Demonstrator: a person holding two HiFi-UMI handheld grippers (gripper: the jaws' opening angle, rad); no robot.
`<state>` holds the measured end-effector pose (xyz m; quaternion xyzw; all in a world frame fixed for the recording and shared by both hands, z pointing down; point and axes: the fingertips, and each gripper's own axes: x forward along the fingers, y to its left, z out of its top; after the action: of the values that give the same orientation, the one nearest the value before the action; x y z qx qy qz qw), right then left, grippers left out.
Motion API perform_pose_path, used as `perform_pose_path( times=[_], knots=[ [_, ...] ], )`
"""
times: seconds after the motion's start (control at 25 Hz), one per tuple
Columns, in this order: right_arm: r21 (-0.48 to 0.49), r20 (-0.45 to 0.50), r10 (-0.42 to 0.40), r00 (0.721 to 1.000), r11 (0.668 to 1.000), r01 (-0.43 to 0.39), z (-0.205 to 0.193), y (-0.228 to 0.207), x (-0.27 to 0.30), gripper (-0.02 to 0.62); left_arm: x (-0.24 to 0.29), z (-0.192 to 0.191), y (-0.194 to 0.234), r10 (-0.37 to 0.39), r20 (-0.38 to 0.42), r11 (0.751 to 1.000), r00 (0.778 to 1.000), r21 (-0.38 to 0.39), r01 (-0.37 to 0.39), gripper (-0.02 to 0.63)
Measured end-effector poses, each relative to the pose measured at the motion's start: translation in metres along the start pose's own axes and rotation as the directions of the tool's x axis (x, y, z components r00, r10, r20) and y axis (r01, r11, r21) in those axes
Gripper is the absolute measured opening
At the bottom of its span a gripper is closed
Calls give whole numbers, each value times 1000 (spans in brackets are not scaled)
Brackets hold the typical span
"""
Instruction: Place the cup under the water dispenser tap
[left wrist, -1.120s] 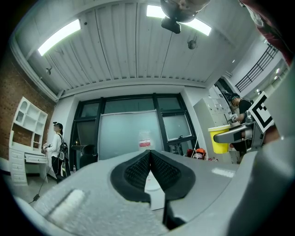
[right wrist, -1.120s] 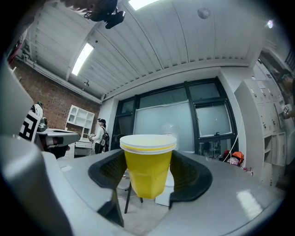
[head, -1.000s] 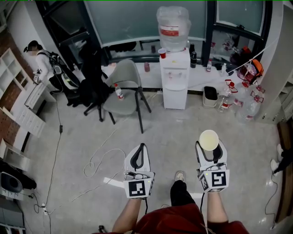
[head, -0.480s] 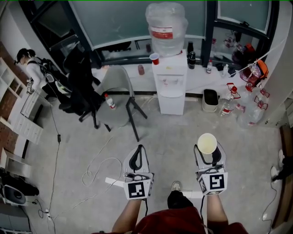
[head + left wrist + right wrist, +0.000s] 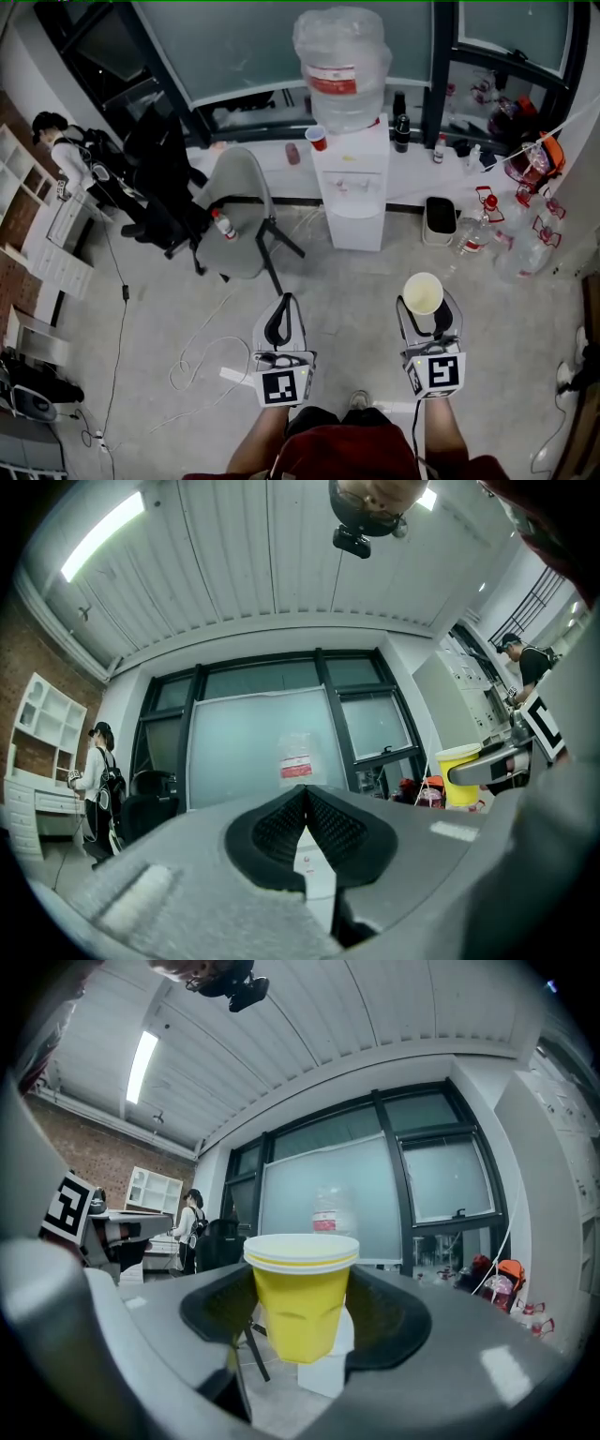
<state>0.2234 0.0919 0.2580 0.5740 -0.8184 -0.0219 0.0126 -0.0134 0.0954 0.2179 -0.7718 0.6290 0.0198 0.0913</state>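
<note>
A yellow cup [image 5: 423,293] with a white rim stands upright between the jaws of my right gripper [image 5: 428,314], which is shut on it; the right gripper view shows the cup [image 5: 301,1294] pinched by both dark pads. My left gripper [image 5: 283,322] is shut with nothing in it, its pads meeting in the left gripper view [image 5: 307,829]. Ahead stands the white water dispenser [image 5: 353,183] with a large clear bottle [image 5: 341,66] on top. Its taps [image 5: 347,187] sit above a recess. A red cup [image 5: 318,138] stands on the dispenser's top left corner.
A grey chair [image 5: 239,220] with a bottle on its seat stands left of the dispenser. A black office chair [image 5: 164,178] and a person [image 5: 75,159] are further left. A small bin [image 5: 439,220] and several large water bottles [image 5: 525,248] lie to the right. Cables [image 5: 202,342] trail on the floor.
Both grippers have come closer to the dispenser, which now looks larger and nearer in the head view. The cup stays held in the right gripper as before.
</note>
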Motion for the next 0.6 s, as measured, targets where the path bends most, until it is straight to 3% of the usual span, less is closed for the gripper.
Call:
perform_pose_path(
  times=[0.28,0.6],
  knots=[
    [-13,-14,3,1000,1000,-3,-11,-2,52,285,43,-27,24,10,-22,1000,1000,-16,-11,6],
    [-34,-51,-36,998,999,34,-19,20,135,285,114,-56,79,-33,-11,997,999,-63,32,6]
  ],
)
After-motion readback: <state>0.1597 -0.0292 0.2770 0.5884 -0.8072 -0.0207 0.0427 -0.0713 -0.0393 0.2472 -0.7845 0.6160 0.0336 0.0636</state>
